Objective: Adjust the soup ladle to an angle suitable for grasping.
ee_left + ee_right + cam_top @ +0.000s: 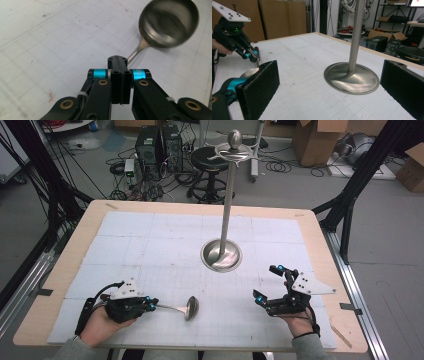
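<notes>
The ladle (186,308) is polished steel with a round, deep bowl and a thin handle; it sits low over the near part of the tabletop (65,265), bowl pointing toward my right side. My left tongs (153,306) are clenched on the end of its handle, and in the left gripper view the bowl (169,23) mirrors the room dully. My right tongs (267,284) are spread wide, grasping nothing, well apart from the ladle. Beyond them stands a steel stand (221,254), a dished base with a tall pole. The tabletop is wood under white gridded sheets. Behind it are a stool (210,160), computers, cables and cardboard boxes.
</notes>
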`<move>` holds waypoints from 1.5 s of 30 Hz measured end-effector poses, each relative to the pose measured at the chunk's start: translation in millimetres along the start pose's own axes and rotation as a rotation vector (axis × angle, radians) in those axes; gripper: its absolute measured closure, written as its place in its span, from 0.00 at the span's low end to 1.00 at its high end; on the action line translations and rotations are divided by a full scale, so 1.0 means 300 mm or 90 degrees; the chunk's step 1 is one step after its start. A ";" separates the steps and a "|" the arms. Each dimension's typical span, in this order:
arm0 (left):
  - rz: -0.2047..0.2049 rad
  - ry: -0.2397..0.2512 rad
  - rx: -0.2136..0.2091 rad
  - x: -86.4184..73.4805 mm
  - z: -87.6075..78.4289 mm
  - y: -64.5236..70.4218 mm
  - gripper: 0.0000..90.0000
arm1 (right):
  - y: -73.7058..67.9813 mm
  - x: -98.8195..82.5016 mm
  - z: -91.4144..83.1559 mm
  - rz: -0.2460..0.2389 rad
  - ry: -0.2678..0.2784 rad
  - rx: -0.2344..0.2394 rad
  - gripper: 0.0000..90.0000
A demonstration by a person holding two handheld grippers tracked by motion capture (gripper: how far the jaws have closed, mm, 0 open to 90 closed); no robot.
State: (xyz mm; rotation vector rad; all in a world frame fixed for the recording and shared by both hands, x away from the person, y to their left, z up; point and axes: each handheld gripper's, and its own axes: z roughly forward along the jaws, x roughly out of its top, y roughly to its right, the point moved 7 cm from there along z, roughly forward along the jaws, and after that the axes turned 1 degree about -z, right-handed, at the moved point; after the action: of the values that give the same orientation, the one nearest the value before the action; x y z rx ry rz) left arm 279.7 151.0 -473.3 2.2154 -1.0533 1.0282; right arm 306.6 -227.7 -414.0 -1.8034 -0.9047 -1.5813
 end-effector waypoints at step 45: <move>0.009 -0.036 0.035 -0.053 0.020 -0.080 1.00 | -0.001 -0.001 0.003 0.001 -0.004 0.000 0.01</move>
State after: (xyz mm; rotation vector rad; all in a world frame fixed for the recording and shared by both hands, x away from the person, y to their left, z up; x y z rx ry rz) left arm 294.6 168.2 -491.8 2.2963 -1.0779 1.0169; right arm 306.8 -226.6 -414.5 -1.8091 -0.9054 -1.5755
